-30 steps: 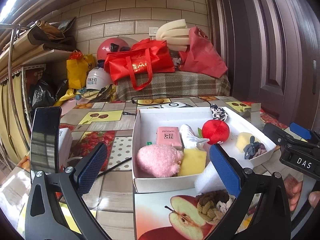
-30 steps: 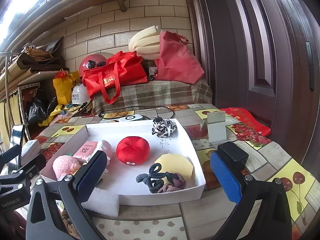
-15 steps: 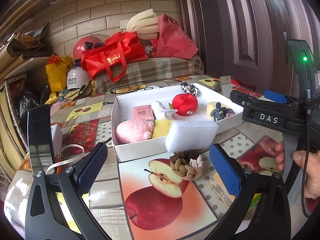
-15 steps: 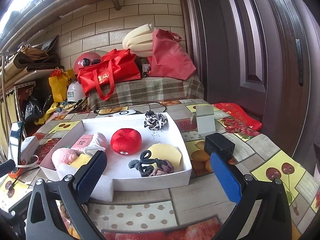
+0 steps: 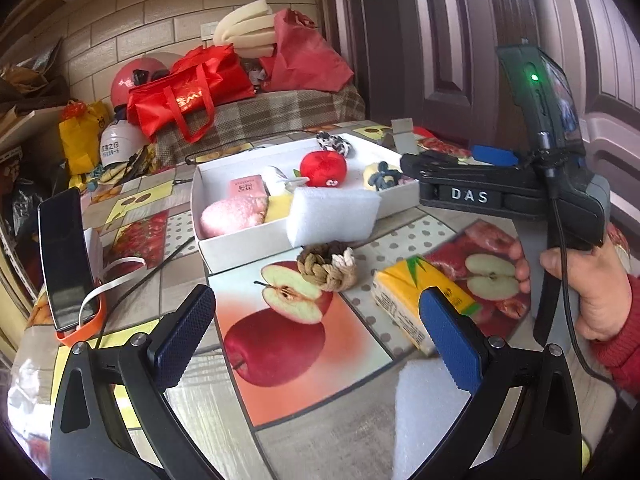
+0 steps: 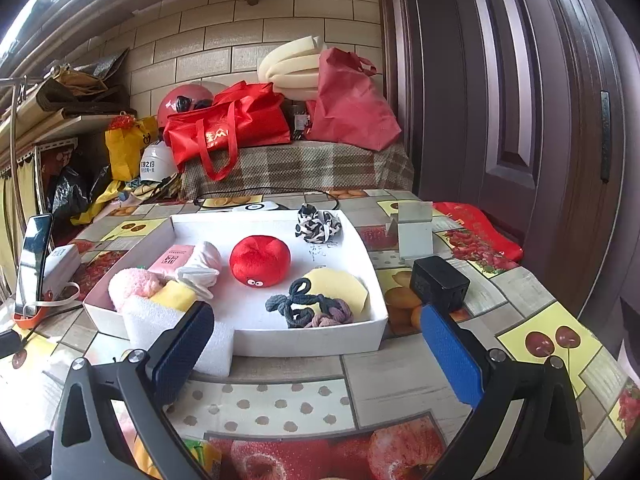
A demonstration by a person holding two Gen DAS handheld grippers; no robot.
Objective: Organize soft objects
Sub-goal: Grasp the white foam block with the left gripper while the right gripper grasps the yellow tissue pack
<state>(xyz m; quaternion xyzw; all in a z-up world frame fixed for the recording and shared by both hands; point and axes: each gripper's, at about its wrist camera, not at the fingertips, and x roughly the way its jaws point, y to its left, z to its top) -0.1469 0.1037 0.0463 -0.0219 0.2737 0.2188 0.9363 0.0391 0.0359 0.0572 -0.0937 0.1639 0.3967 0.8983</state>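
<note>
A white tray (image 6: pixel 360 340) (image 5: pixel 236 246) on the table holds a red plush apple (image 6: pixel 260 258) (image 5: pixel 323 167), a pink fluffy toy (image 6: pixel 134 286) (image 5: pixel 234 216), a yellow sponge (image 6: pixel 176 298), a yellow round pad (image 6: pixel 340 286), dark hair ties (image 6: pixel 304 308) and a black-and-white scrunchie (image 6: pixel 318 226). A white foam block (image 5: pixel 332 214) (image 6: pixel 160 328) leans on the tray's near wall. In front of it lie a braided rope knot (image 5: pixel 328 266), a yellow tissue pack (image 5: pixel 416 306) and another white foam piece (image 5: pixel 432 420). My left gripper (image 5: pixel 316 328) is open above the table. My right gripper (image 6: pixel 316 354) is open before the tray.
A phone (image 5: pixel 64 260) stands on an orange stand at the left. A black box (image 6: pixel 438 284) and a small white stand (image 6: pixel 414 230) sit right of the tray. A hand (image 5: pixel 592 284) holds the other gripper's body (image 5: pixel 500 192). Bags and helmets fill the bench (image 6: pixel 296 164) behind.
My left gripper has pulled back and up from the tray, bringing the rope knot, tissue pack and near foam piece into view. My right gripper has also drawn back slightly.
</note>
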